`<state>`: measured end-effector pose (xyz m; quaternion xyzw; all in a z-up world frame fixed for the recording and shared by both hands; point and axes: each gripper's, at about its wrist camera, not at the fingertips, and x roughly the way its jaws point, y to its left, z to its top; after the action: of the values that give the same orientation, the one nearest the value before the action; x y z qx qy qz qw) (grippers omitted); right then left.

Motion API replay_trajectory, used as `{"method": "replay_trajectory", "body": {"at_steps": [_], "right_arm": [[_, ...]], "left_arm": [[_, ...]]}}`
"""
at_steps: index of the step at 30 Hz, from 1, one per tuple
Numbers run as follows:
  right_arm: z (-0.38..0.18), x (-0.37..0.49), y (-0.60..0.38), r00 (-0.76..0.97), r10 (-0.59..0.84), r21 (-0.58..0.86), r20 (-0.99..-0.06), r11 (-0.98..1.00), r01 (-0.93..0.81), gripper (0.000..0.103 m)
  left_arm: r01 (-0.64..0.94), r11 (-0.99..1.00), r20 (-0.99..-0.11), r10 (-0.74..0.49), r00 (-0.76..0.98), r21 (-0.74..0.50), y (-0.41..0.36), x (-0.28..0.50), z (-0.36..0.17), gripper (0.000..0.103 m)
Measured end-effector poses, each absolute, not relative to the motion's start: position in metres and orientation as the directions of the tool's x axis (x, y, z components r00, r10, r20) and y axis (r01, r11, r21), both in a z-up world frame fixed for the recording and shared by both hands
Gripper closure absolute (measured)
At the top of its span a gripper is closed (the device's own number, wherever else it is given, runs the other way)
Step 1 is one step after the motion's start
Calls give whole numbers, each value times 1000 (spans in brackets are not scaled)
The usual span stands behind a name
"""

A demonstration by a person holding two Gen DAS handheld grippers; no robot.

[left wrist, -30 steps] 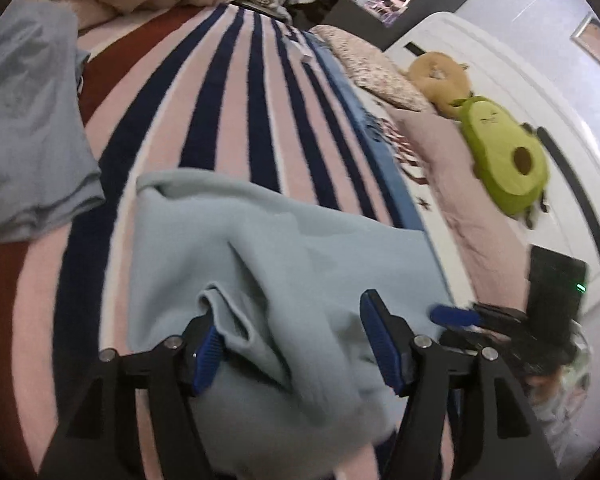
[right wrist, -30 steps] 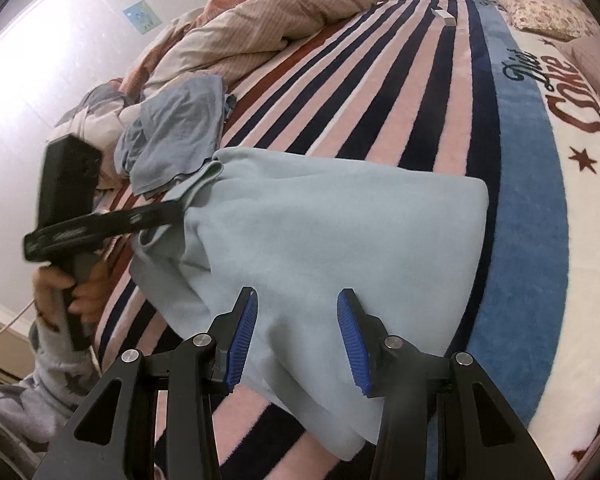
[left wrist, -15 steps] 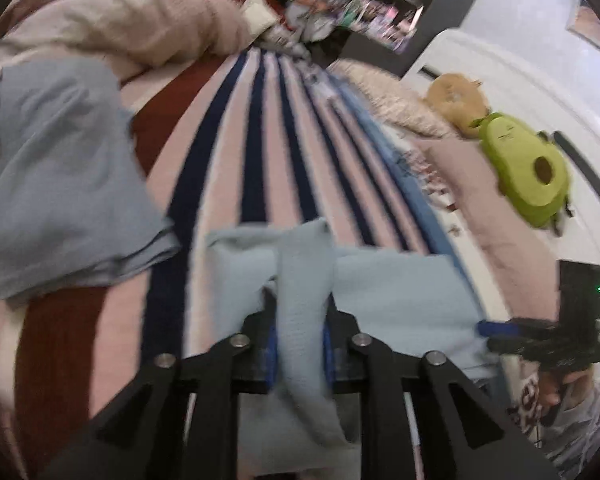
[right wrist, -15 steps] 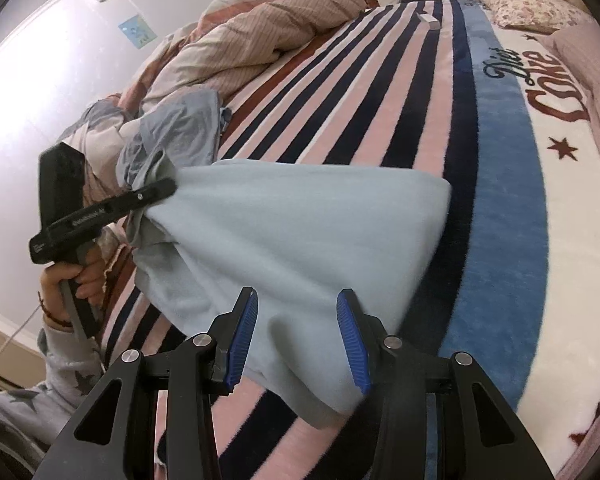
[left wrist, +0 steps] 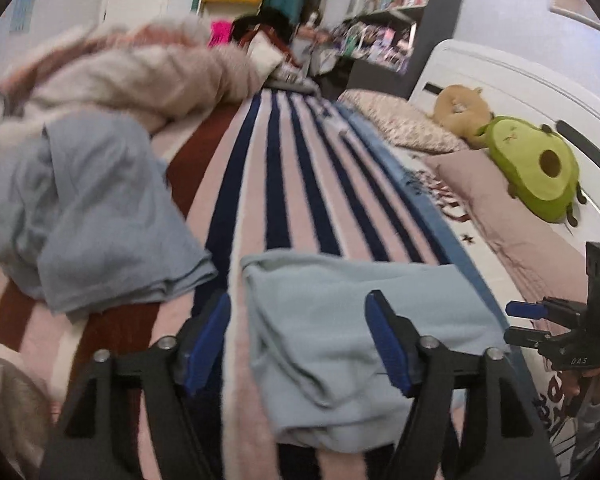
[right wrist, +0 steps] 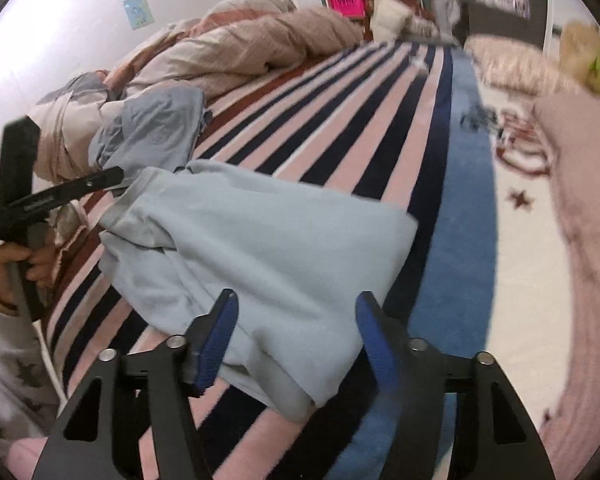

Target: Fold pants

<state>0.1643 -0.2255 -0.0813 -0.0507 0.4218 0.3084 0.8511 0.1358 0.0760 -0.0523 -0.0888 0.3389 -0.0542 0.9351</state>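
Observation:
The light blue pants [left wrist: 352, 320] lie folded in a loose bundle on the striped blanket [left wrist: 284, 184]. They also show in the right wrist view [right wrist: 268, 248]. My left gripper [left wrist: 300, 340] is open and empty, its blue pads on either side of the bundle's near left part. My right gripper [right wrist: 296, 340] is open and empty, just above the bundle's near edge. The right gripper also shows at the right edge of the left wrist view [left wrist: 528, 312], and the left gripper at the left of the right wrist view [right wrist: 112, 176].
A grey-blue garment [left wrist: 88, 216] lies crumpled left of the pants. A pink-beige duvet [right wrist: 236, 52] is heaped behind it. Pillows and an avocado plush [left wrist: 536, 168] line the white headboard on the right. Shelves stand at the far end.
My left gripper was shut on a fold of the pants half a second ago; it has let go, opened and drawn back. The pants now lie flat. My right gripper has opened wider.

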Motion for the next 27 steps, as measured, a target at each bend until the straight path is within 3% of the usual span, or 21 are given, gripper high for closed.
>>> {"method": "replay_trajectory", "body": {"at_steps": [3,6,7,8,10,19,25,26,27], "right_arm": [[-67,146,-228,493,490,144,-719,799,-584,36],[-49,123,-228,550,483,90,-681,801,-592,35],[-44,117,-227,565,484,79,-668,801,-594,31],[-38,110,-228,574,496,79,-651,797,-599,19],[-32,105,-231,576,509,115,-640,804,-583,10],[-82,142,-245,505,467,211,-726,850,-483,10],[-132,184,-244,396,507,333,-766,839,-430,11],[-136,188,-243,380,527,358,-760,828,-430,14],[-140,191,-241,371,540,374,-756,821,-432,21]], "left_arm": [[62,986,-577,-139,805,-152,54,117,-33,31],[75,993,-520,-111,847,-90,30,96,-14,23],[83,994,-505,-108,857,-72,24,90,-9,18],[91,994,-496,-106,862,-53,19,85,-5,17],[70,997,-505,-81,859,-40,18,82,-3,15],[-40,984,-659,-86,747,-173,63,127,-71,15],[-48,945,-717,-211,665,-323,83,157,-126,15],[-36,932,-716,-252,651,-361,84,160,-133,17],[-26,918,-713,-289,639,-396,83,163,-140,28]]}}
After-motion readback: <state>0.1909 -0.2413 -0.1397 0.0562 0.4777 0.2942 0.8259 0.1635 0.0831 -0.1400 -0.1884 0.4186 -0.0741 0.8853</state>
